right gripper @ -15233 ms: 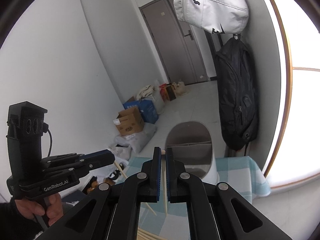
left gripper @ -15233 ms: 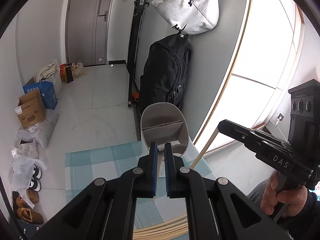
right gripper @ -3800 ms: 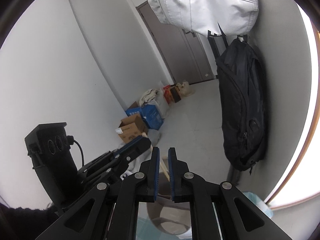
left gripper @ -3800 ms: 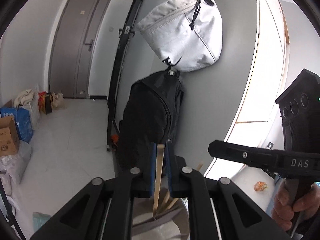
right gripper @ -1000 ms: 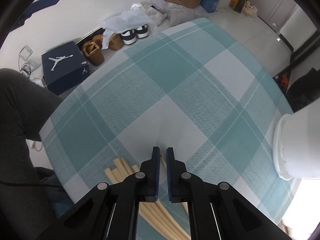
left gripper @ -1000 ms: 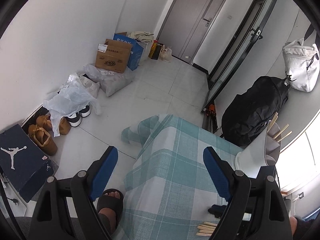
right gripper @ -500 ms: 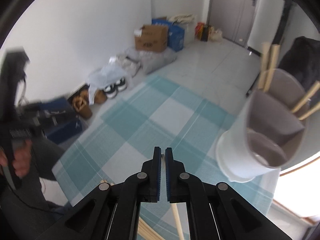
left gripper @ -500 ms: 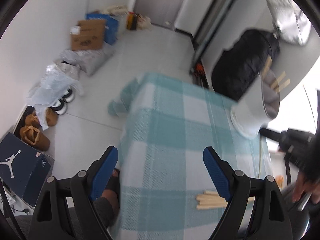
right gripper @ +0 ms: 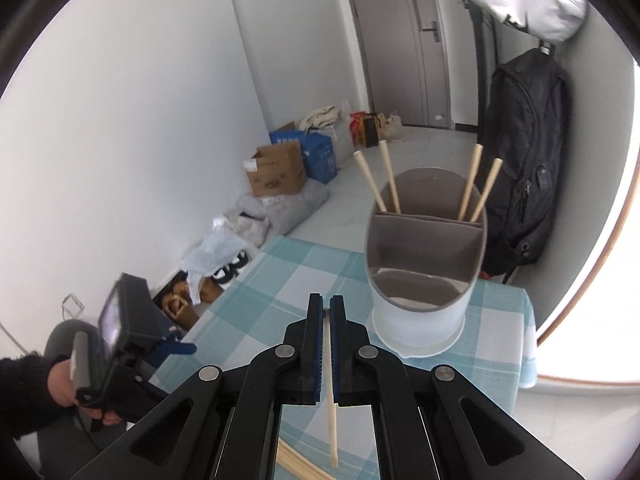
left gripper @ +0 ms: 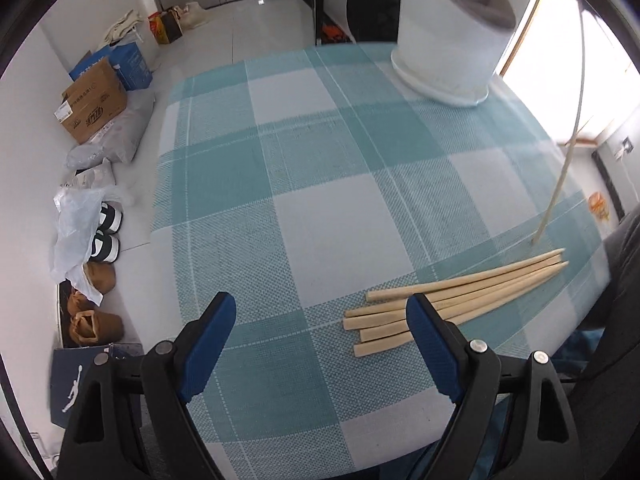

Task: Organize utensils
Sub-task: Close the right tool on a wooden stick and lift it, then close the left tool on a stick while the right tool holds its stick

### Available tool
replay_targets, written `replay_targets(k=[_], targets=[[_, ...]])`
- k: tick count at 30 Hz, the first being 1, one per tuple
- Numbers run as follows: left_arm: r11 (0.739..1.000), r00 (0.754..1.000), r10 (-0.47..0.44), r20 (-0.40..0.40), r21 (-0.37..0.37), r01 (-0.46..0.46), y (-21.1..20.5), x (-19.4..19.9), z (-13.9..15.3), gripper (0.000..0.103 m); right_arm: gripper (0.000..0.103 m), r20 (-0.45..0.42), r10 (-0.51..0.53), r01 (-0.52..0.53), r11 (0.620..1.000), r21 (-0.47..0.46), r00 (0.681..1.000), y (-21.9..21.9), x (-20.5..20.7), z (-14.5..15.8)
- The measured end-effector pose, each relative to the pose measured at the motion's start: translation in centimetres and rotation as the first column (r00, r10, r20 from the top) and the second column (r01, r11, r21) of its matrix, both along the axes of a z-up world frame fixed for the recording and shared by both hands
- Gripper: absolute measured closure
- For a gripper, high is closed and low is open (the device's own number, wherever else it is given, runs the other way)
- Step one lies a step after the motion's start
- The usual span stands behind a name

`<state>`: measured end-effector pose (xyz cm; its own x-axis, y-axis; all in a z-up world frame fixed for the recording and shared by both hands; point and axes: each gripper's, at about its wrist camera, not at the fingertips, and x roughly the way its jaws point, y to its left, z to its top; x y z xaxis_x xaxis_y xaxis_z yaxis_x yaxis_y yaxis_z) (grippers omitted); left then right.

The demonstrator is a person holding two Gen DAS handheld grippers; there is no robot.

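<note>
Several pale wooden chopsticks [left gripper: 452, 296] lie in a loose bundle near the front right of the teal-checked tablecloth [left gripper: 320, 160]. My left gripper [left gripper: 320, 320] hangs open just above the cloth, its right finger over the bundle's blunt ends, holding nothing. My right gripper [right gripper: 329, 312] is shut on a single chopstick [right gripper: 331, 420], which hangs down below the pads. It also shows as a thin chopstick [left gripper: 560, 184] at the right of the left wrist view. Ahead of it stands the white divided holder [right gripper: 424, 280], with a few chopsticks [right gripper: 480, 188] upright in its rear compartments.
The holder [left gripper: 448, 40] stands at the table's far right corner. On the floor to the left are a cardboard box [left gripper: 92, 100], plastic bags and shoes [left gripper: 104, 232]. A black backpack [right gripper: 524, 160] hangs behind the holder. A hand [right gripper: 60, 388] grips the left tool.
My right gripper has lifted one chopstick off the bundle and swung up to face the holder. The left gripper has tilted down and moved over the table toward the bundle, still open.
</note>
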<state>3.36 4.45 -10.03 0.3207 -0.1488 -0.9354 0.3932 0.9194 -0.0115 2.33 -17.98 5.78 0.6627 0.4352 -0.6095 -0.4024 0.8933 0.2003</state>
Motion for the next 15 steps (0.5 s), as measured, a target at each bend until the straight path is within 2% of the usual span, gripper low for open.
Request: replay_targets(k=[3,9,15], targets=[[0.999,0.999,-0.003,-0.037,0.034,0.004,-0.3,0.3,-0.8,0.019,0.101,0.001,-0.02,0.02,0.999,0.046,1.0,-1.2,0.1,-0.1],[0.999,0.999,0.01,-0.042,0.052,-0.007,-0.8,1.3,-0.8,0.019,0.101,0.023,-0.03,0.028,0.995,0.093,0.999,-2.2,-0.1,0.3],[0.989,0.997,-0.049,-0.056,0.135,0.056,-2.2,2.2,-1.0,0.019,0.101,0.03,-0.034,0.03,0.993,0.114,0.999,-2.9,-0.5,0.3]])
